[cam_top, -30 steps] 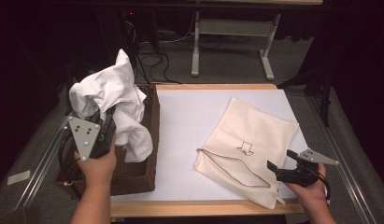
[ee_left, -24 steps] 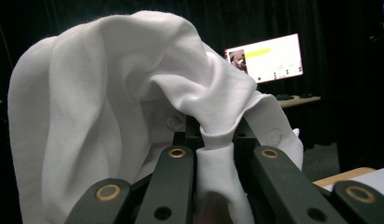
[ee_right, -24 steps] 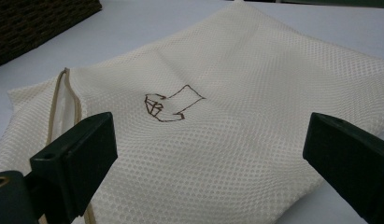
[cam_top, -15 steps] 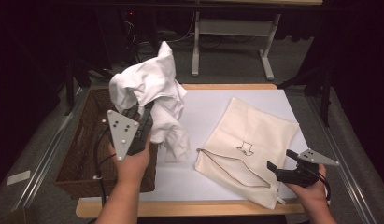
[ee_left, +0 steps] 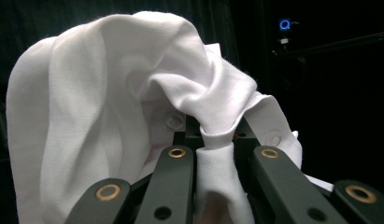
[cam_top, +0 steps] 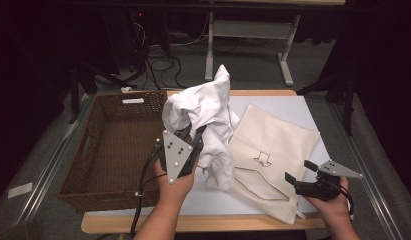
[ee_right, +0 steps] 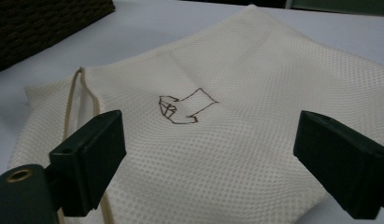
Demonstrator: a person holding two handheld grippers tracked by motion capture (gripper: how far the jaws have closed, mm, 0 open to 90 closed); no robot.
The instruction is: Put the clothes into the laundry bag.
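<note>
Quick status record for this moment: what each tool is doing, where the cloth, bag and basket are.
left tool: shut on white cloth, held up in the air
white cloth: bunched, hanging between basket and mesh bag
right tool: jaws apart, nothing between them, jaws have just been closing a little, poised at the near edge of the mesh bag
mesh bag: cream, flat on the table, drawstring side near
basket: brown wicker, left of table, nothing seen inside
table: white top
</note>
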